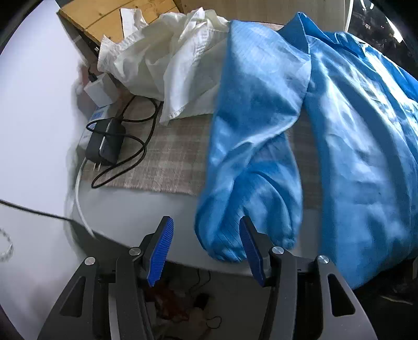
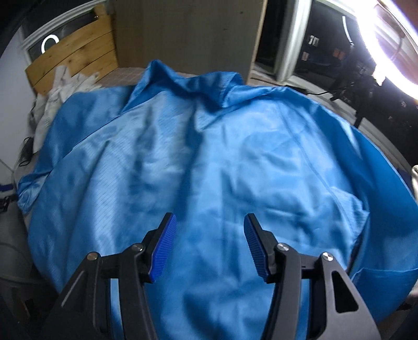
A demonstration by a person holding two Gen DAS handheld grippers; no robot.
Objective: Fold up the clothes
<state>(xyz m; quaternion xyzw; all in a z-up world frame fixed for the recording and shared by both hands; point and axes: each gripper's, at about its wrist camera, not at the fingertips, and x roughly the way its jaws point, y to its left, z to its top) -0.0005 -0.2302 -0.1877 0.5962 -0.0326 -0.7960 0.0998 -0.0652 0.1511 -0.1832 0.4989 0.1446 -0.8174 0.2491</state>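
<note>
A shiny blue coat lies spread flat on the table, collar at the far side. In the left wrist view its left sleeve runs down toward me and the cuff reaches the table's near edge. My left gripper is open and empty, its right pad just beside the cuff. My right gripper is open and empty, hovering above the coat's lower middle. A crumpled white garment lies at the back left.
A black charger with coiled cable and a white adapter lie on a plaid cloth left of the sleeve. A wooden board stands behind. A bright ring lamp is at the right.
</note>
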